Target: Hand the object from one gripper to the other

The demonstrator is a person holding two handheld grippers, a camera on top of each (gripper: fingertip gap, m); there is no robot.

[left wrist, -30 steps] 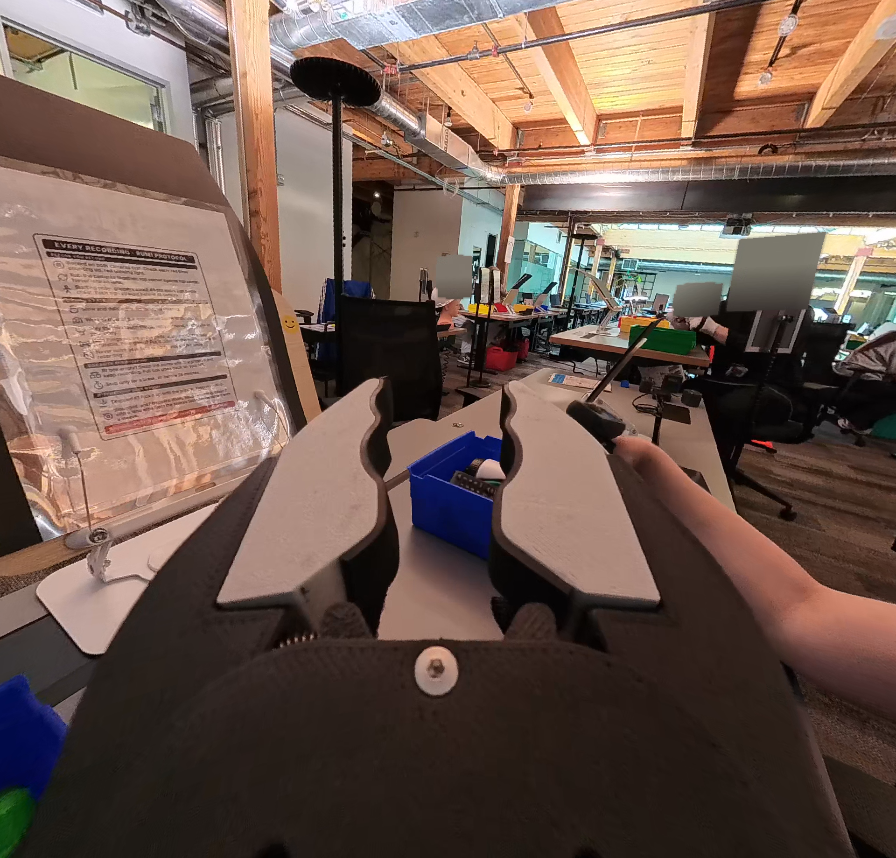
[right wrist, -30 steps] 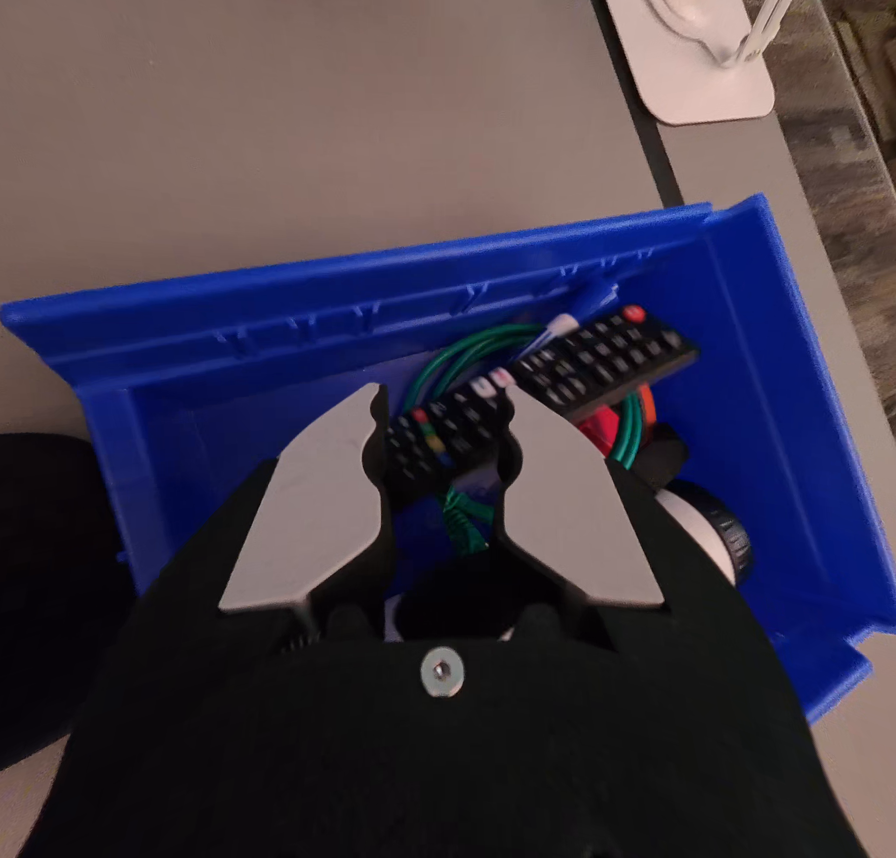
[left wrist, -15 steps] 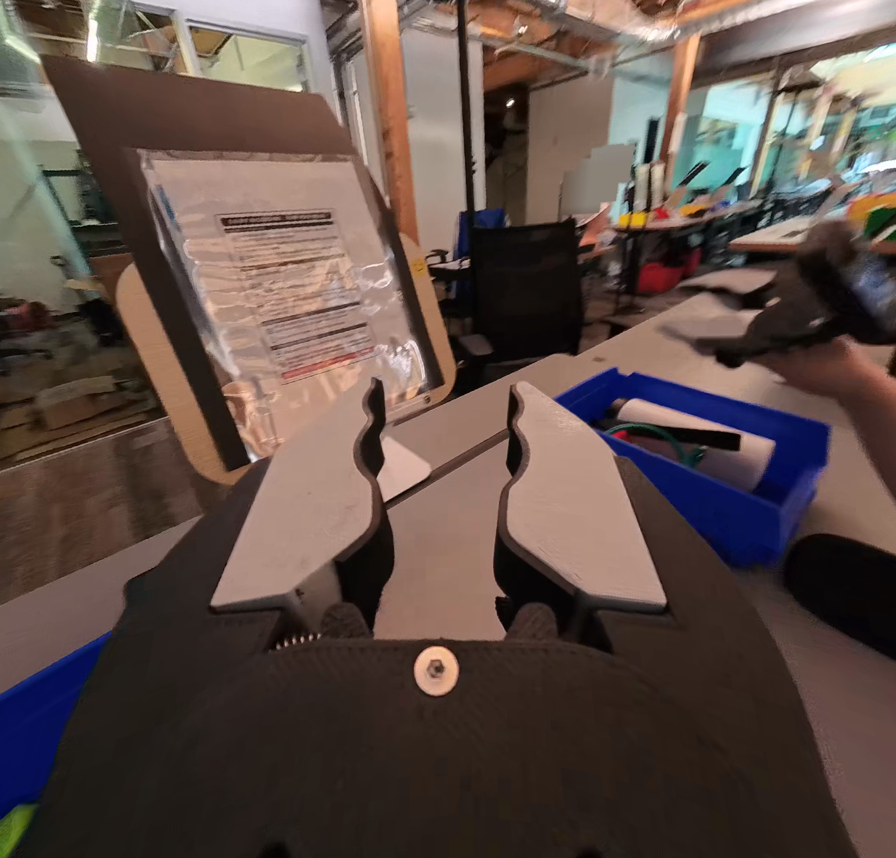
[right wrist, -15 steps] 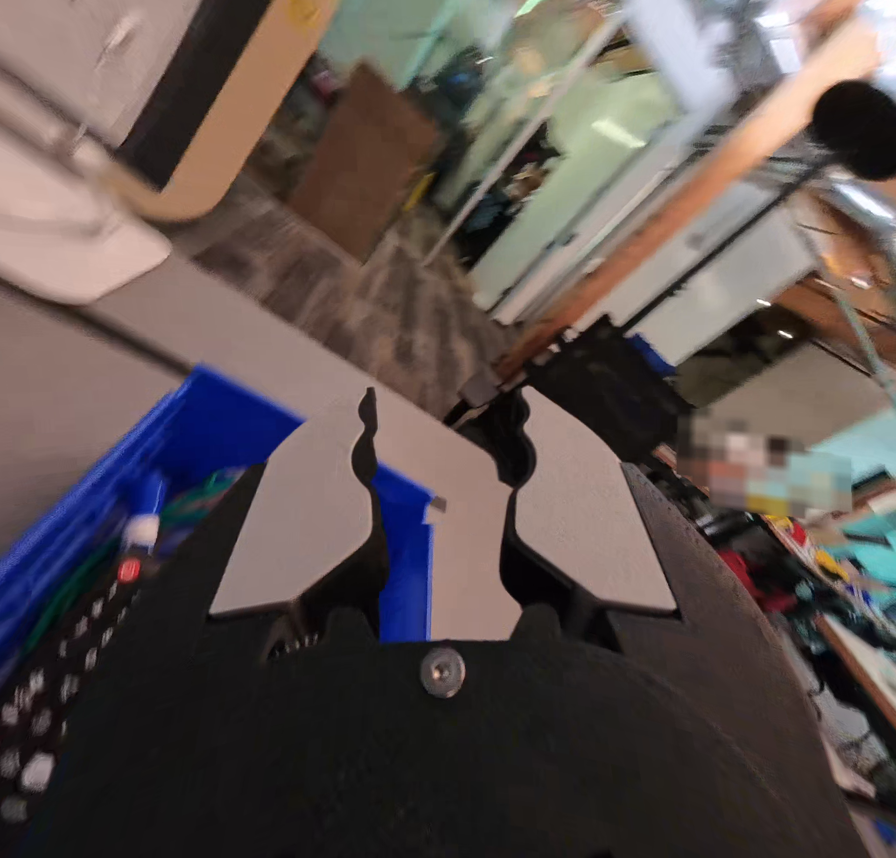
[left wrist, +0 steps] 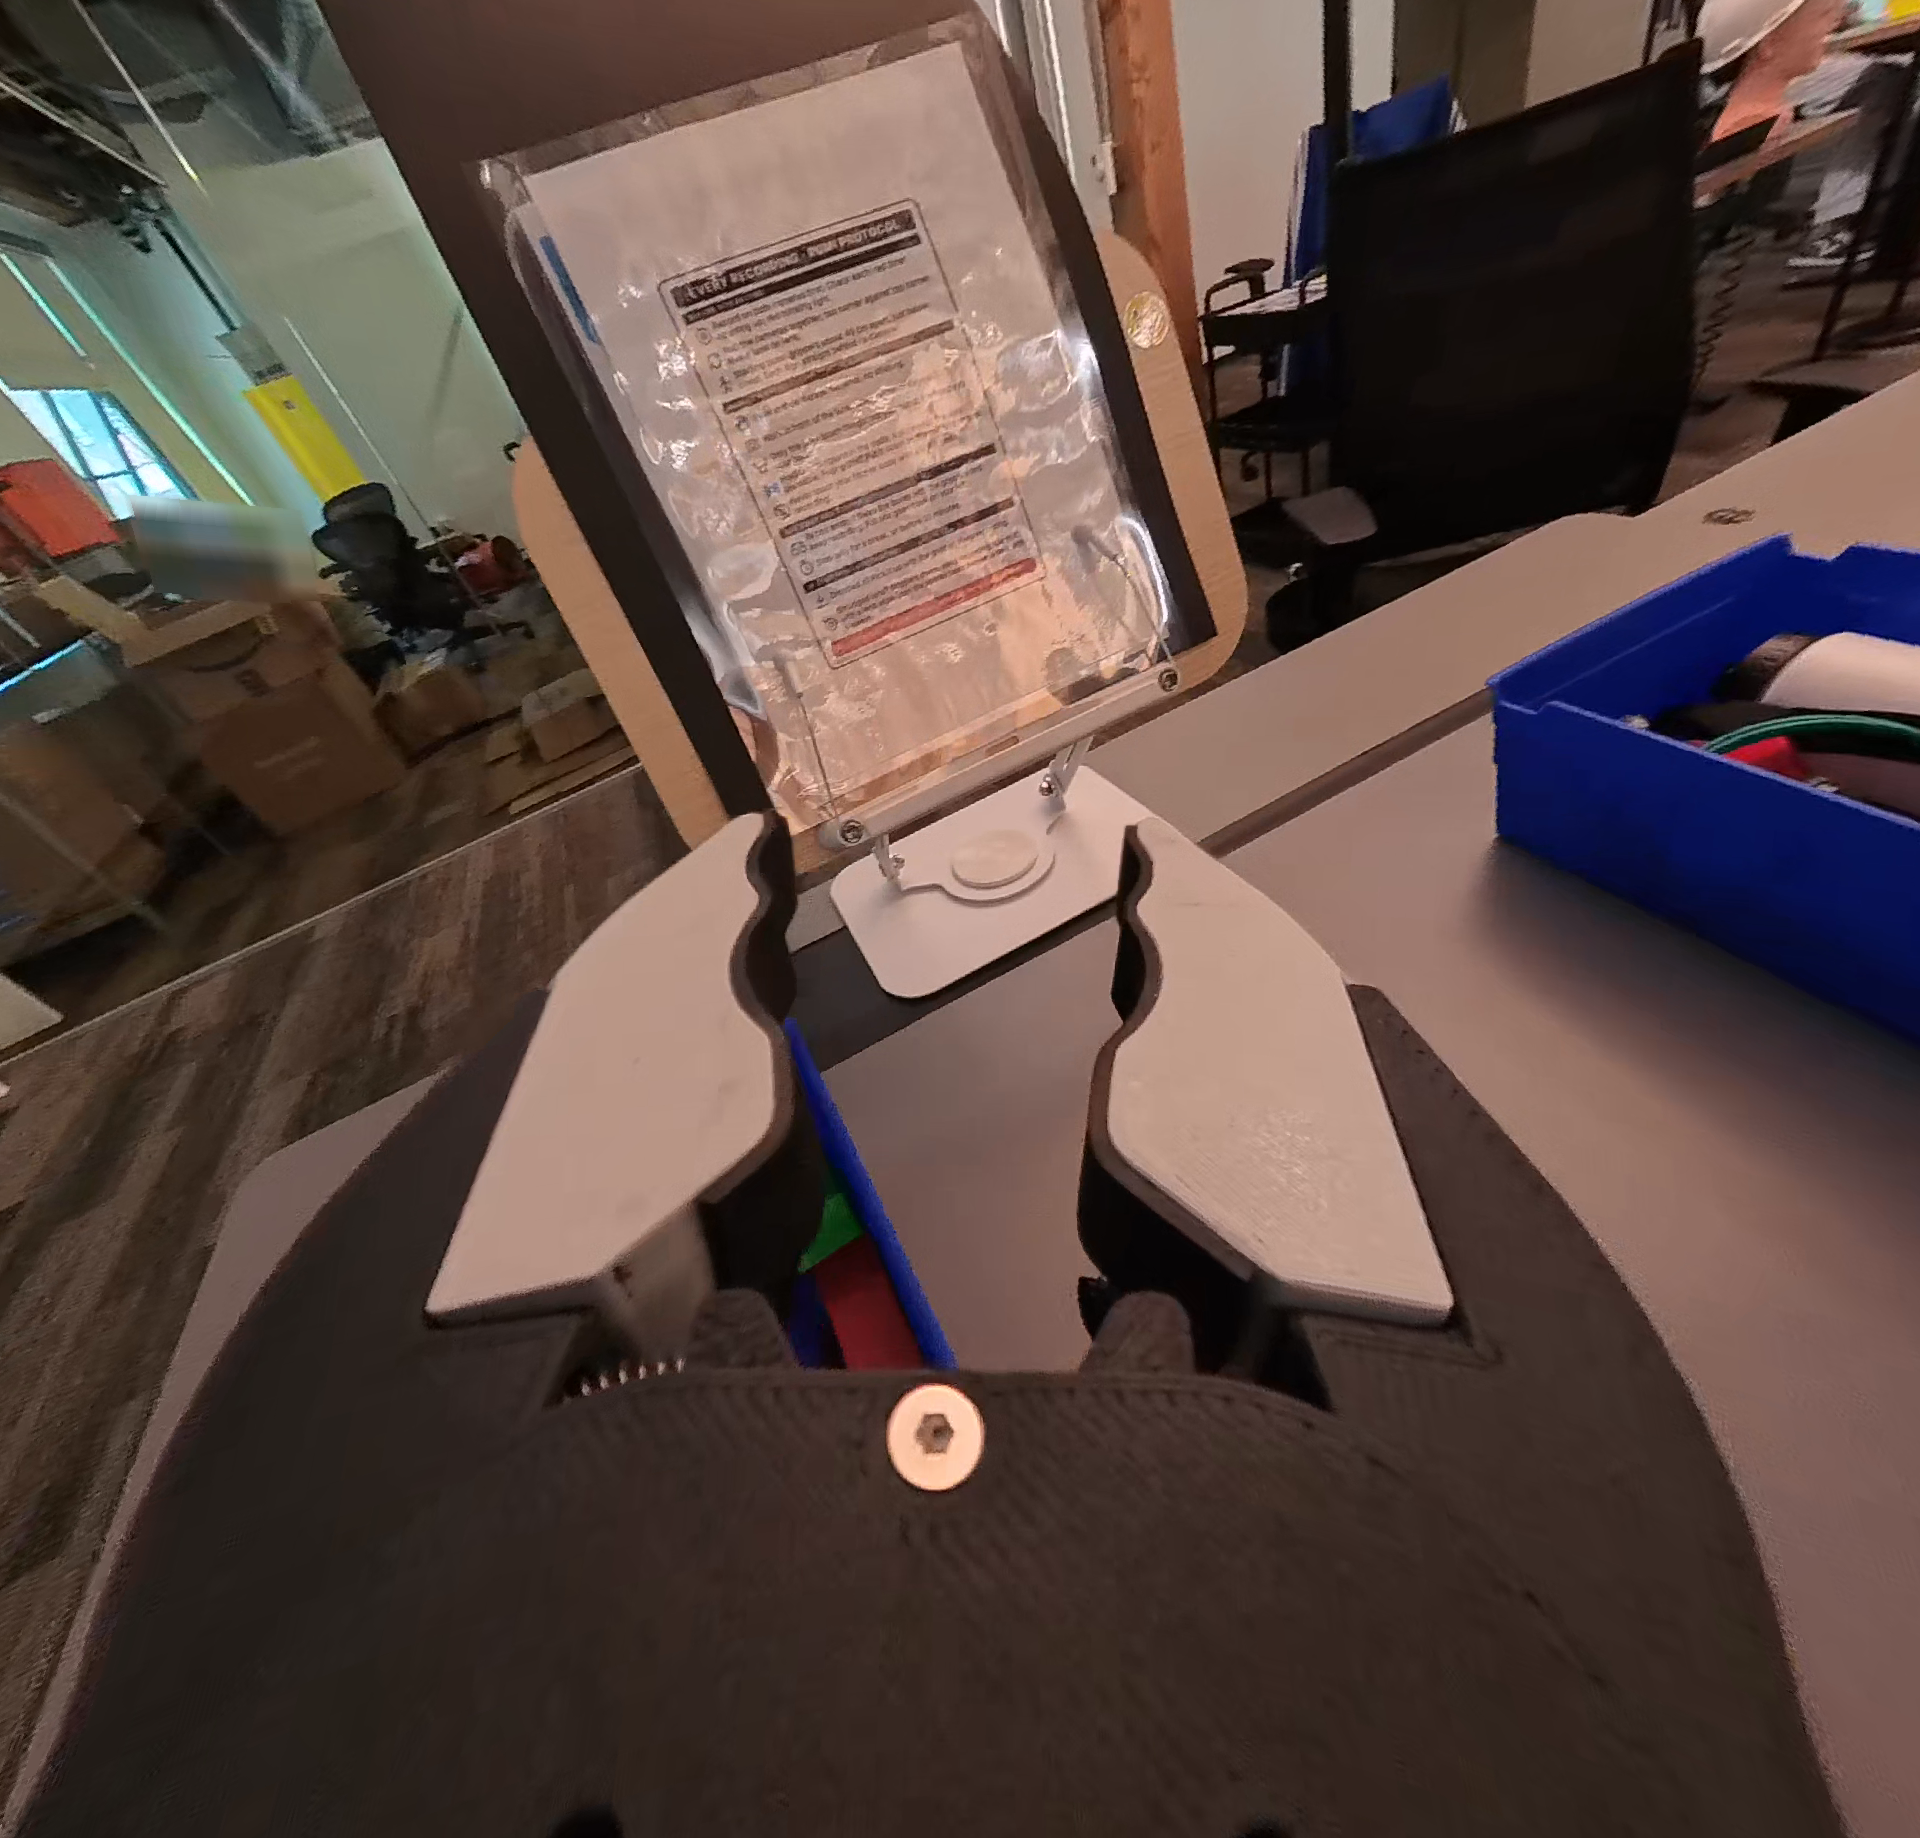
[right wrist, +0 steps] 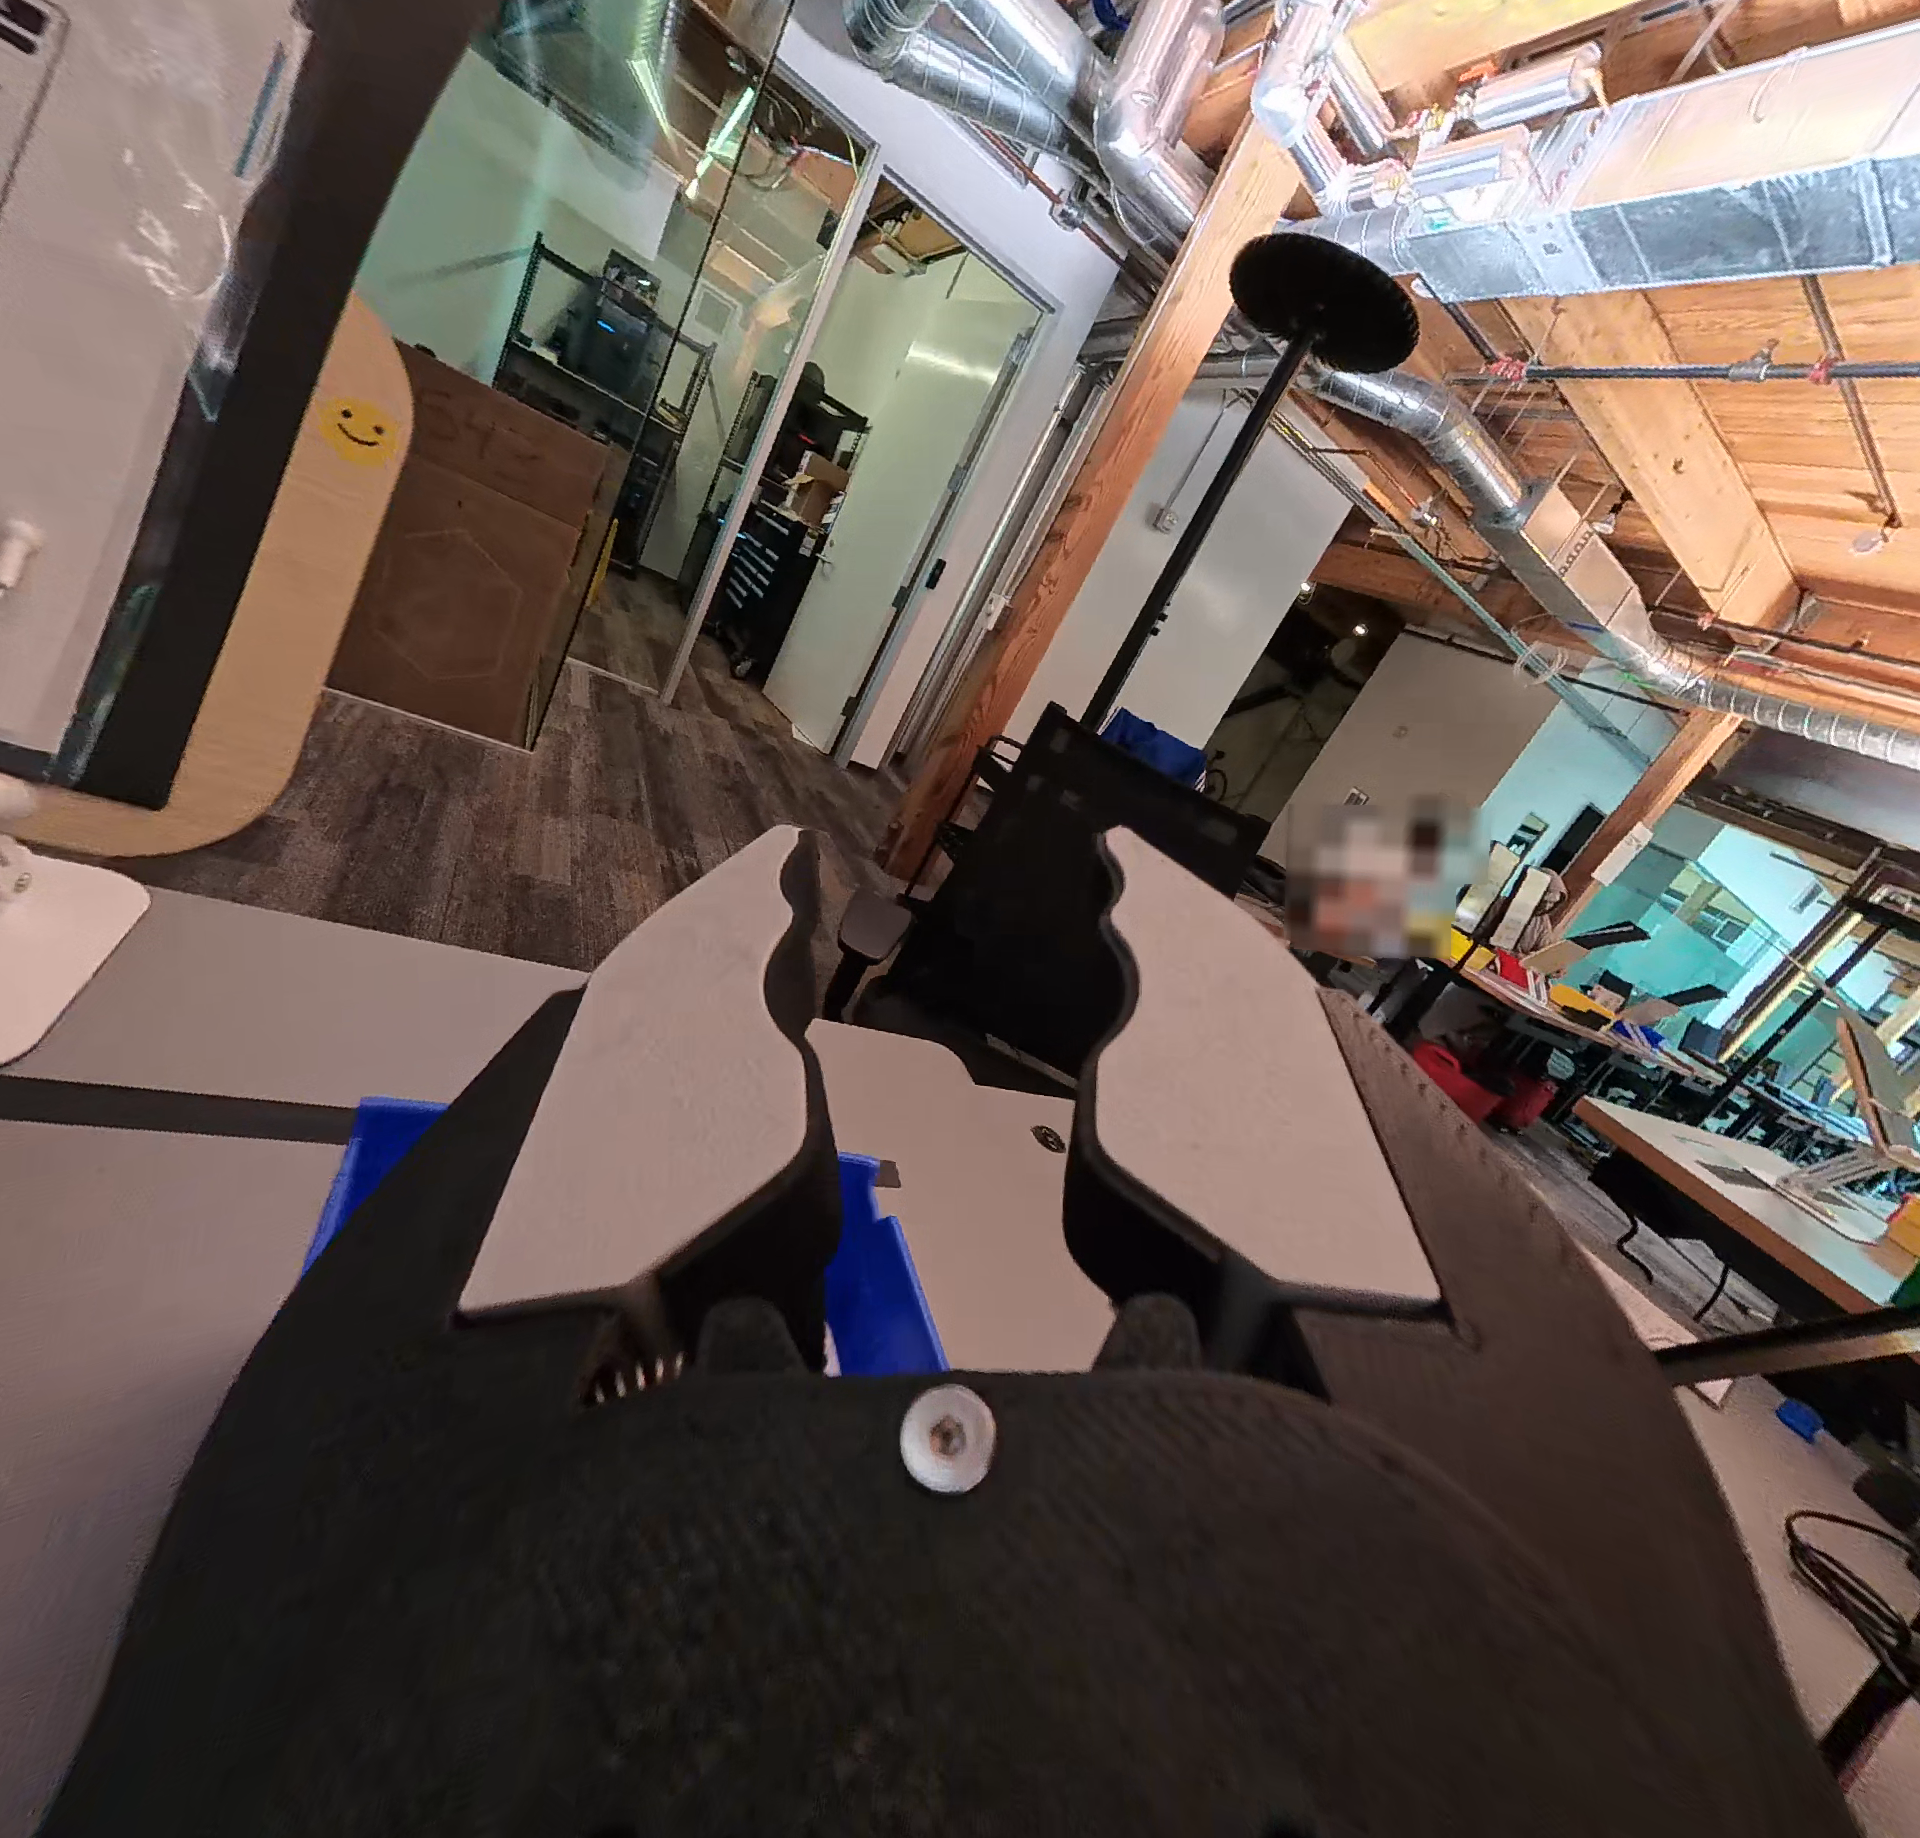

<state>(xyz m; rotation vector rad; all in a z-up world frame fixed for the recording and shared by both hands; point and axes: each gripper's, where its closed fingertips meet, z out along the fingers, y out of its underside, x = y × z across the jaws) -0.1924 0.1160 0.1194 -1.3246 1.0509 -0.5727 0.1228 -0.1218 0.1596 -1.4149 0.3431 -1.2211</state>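
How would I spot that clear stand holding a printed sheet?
Start at the grey table in the left wrist view. Left of the blue bin, a white base plate sits near the table's far edge. Rising from it, tilted back, is the clear stand, the only see-through thing there.

A clear sign stand [left wrist: 831, 500] rises at the grey table's [left wrist: 1621, 1113] far edge — a black office chair [left wrist: 1507, 334] beyond.
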